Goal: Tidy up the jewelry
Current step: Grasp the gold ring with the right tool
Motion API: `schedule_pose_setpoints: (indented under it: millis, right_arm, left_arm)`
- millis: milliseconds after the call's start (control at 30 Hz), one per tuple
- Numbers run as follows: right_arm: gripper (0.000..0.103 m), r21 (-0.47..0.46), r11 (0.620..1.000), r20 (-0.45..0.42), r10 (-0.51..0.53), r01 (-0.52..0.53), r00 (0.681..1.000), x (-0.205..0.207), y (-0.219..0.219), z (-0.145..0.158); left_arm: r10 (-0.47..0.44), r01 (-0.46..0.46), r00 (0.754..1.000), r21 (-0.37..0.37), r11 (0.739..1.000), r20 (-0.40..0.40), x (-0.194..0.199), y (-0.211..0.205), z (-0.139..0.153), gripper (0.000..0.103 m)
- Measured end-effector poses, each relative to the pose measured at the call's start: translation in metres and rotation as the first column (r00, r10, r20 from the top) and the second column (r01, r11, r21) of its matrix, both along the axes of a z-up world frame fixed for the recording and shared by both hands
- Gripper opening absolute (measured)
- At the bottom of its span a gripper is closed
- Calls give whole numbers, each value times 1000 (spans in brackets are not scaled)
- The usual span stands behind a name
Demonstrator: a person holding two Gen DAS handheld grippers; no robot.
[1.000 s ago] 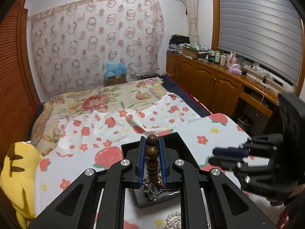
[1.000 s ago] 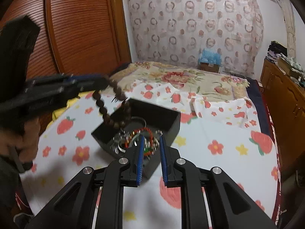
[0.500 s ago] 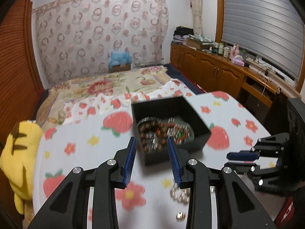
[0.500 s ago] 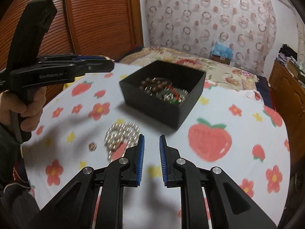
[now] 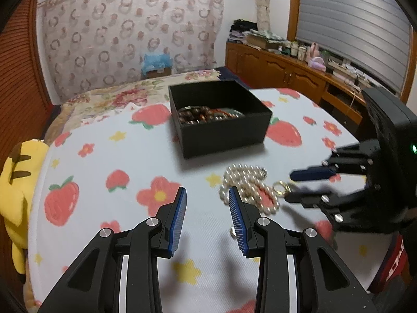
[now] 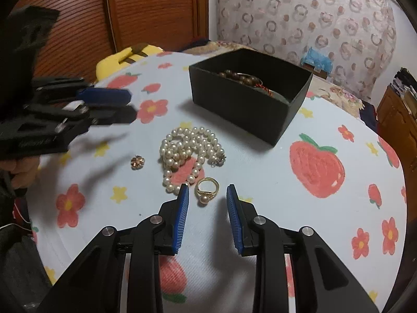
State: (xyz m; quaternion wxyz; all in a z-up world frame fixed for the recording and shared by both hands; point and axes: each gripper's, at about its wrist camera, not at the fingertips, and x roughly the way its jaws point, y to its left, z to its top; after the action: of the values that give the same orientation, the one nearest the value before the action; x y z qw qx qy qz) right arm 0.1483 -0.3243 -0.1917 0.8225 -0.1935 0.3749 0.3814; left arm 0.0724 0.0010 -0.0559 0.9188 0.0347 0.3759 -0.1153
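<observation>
Round glossy pearls (image 6: pixel 187 151) beside matte square box (image 6: pixel 242 104)

A yellow plush toy (image 5: pixel 15 182) lies at the edge of the strawberry-print cloth (image 5: pixel 104 156). Behind — a ring-patterned curtain (image 5: pixel 125 34), a wooden cabinet (image 5: pixel 281 70) and grey blinds (image 5: pixel 351 20).

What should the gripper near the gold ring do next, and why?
Probably the right gripper should ease down a little so its fingers straddle the gold ring, then close. Its jaws are opening, the ring lies on the cloth just ahead of the tips, not yet gripped, and the pearl necklace sits close beside it. The black box already holds other pieces.
</observation>
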Motion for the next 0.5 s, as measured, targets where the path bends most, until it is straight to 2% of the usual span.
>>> schedule_pose_setpoints:
  millis: [100,167,200,367,400,500]
  right_arm:
    - [32,-11,1000,-4,2,-2,1000,3,3,-1]
    - [27,-34,999,14,-7,8,1000,4,8,-3]
    - [21,-36,999,19,-6,7,1000,4,8,-3]
    - [19,-36,999,35,1,0,999,2,6,-2]
    - [13,-29,1000,39,0,1,999,1,4,0]
    - [13,-16,1000,45,-3,4,999,-1,0,4]
  left_arm:
    - [-19,19,1000,-2,1000,-15,-6,-5,-5,32]
    - [-29,29,999,-2,1000,-24,-7,-8,-7,32]
    - [-38,38,999,-3,999,-28,-8,-11,-9,32]
    - [-60,60,997,8,998,-58,-7,-21,-18,32]
    - [-60,61,996,14,998,-65,-6,-23,-20,32]
    - [-56,57,995,17,998,-79,-4,-24,-25,32]
